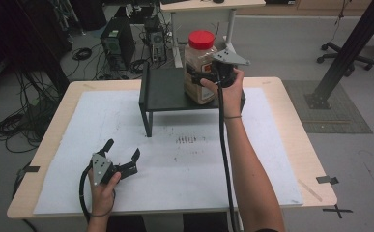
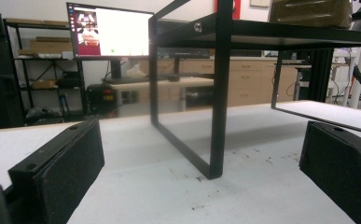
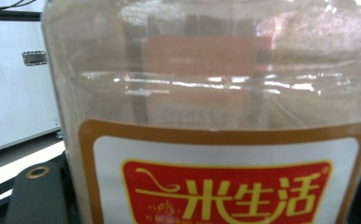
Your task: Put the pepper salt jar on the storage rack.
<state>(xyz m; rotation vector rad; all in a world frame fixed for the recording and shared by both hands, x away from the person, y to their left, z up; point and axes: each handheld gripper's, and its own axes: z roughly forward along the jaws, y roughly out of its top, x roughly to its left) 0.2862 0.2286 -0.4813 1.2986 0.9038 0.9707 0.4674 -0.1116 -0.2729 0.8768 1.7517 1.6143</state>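
1. Clear plastic jar [image 1: 201,67] with red lid [image 1: 201,39], part-filled with pale grain, standing upright on the black shelf [image 1: 167,92] at the back of the counter [image 1: 281,159].
2. Right gripper [image 1: 198,77] up against the jar's side, hand wrapped round its body; in the right gripper view, jar wall and red-and-gold label [image 3: 225,186] pressed close to the lens.
3. Jaws of that gripper apparently clamped on the jar, one to each side, though the contact itself sits too close and too hidden for certainty.
4. Step in hand, judged from this: either setting the jar onto the shelf or about to lift it off; jar base flat on the shelf top, near its right front edge.
5. Next move calls for a steady, level hold, since a tall jar with loose contents tips easily, and for care near the shelf edge.
6. Left gripper [image 1: 129,163] resting low over the white sheet [image 1: 126,121] at the counter's near left, well apart from the shelf.
7. Jaws there spread wide and empty; between them, in the left gripper view, the shelf leg [image 2: 220,93] and bare sheet.
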